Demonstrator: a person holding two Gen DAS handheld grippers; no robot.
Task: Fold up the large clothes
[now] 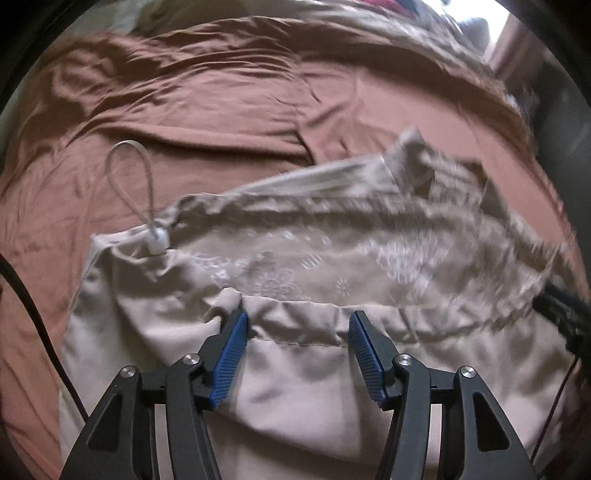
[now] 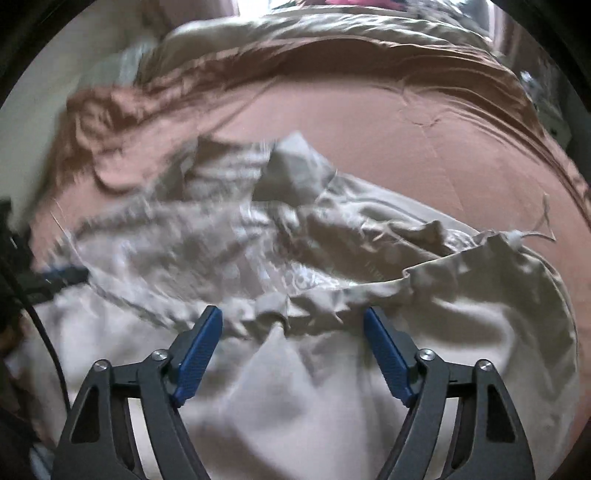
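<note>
A large beige garment [image 1: 295,387] lies crumpled on a rust-brown bedsheet [image 1: 221,103]. Pale floral embroidery shows on its inner side [image 1: 277,280]. At its left corner a drawstring loop [image 1: 129,177] runs out of a white toggle [image 1: 159,240]. My left gripper [image 1: 299,319] is open just above a stitched hem, cloth lying between the blue pads [image 1: 231,362] without being pinched. In the right wrist view the same garment [image 2: 295,406] fills the lower half, on the bedsheet [image 2: 406,140]. My right gripper [image 2: 292,313] stands open over a bunched fold. The left gripper's blue pad [image 2: 62,275] shows blurred at the left edge.
A black cable [image 1: 37,314] runs down the left side. A beige blanket [image 2: 295,33] is heaped along the far side of the bed. Another toggle and cord end [image 2: 517,236] stick out at the garment's right corner. Both pictures are motion-blurred.
</note>
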